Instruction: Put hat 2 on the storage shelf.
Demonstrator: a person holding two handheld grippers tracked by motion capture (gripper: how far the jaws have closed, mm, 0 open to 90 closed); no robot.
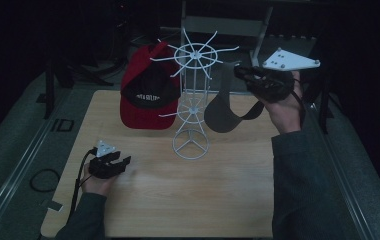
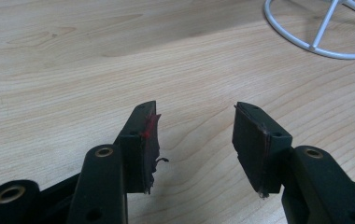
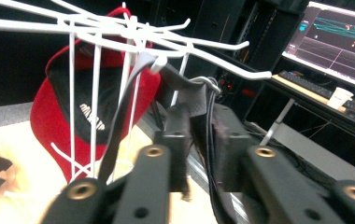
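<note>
Now visor strap [image 3: 199,100] btwn R fingers [image 3: 178,135].

Rack [image 1: 192,100] mid-table — front free.

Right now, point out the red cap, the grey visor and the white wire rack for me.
red cap [image 1: 143,112]: high view, on its brim.
grey visor [image 1: 223,112]: high view, on its hanging brim.
white wire rack [image 1: 191,145]: high view, on its round base ring.

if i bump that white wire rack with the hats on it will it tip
Probably easily: the white wire rack looks tall, thin and light on a small ring base. The red cap and grey visor hang high on opposite hooks, so it seems top-heavy.
</note>
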